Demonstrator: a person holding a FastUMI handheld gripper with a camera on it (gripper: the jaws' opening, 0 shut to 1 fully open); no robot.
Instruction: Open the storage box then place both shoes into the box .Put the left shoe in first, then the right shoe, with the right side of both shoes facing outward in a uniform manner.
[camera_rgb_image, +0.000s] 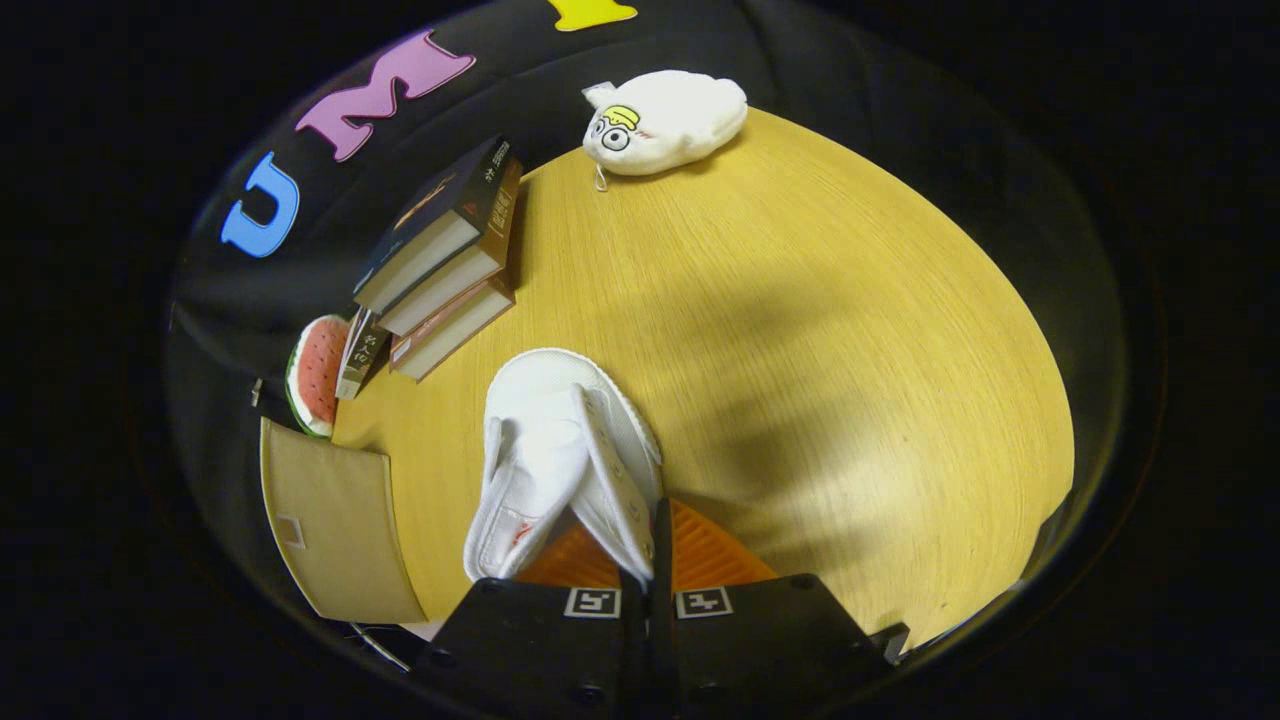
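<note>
Showing the hand-held gripper closed narrowly on the collar edge of a white canvas shoe, both fingers pressing a thin fold of the upper between them. The shoe hangs directly ahead of the fingers, its long axis running straight away from them, with the rounded toe cap farthest out and the open heel end nearest the fingertips; the shoe appears rolled onto one side, so that its opening faces toward the tan storage box. That box stands at the near edge of the counter, to the left of the fingers and just beside the shoe, with a flat panel turned toward the camera; whether its lid is open cannot be told. Judged from this arrangement, the coming move is a short sideways carry to the left, with the shoe's axis to be kept or turned so its right side faces outward. Beyond lie a stack of books, a watermelon-slice toy and a white plush toy, well clear of that path.
</note>
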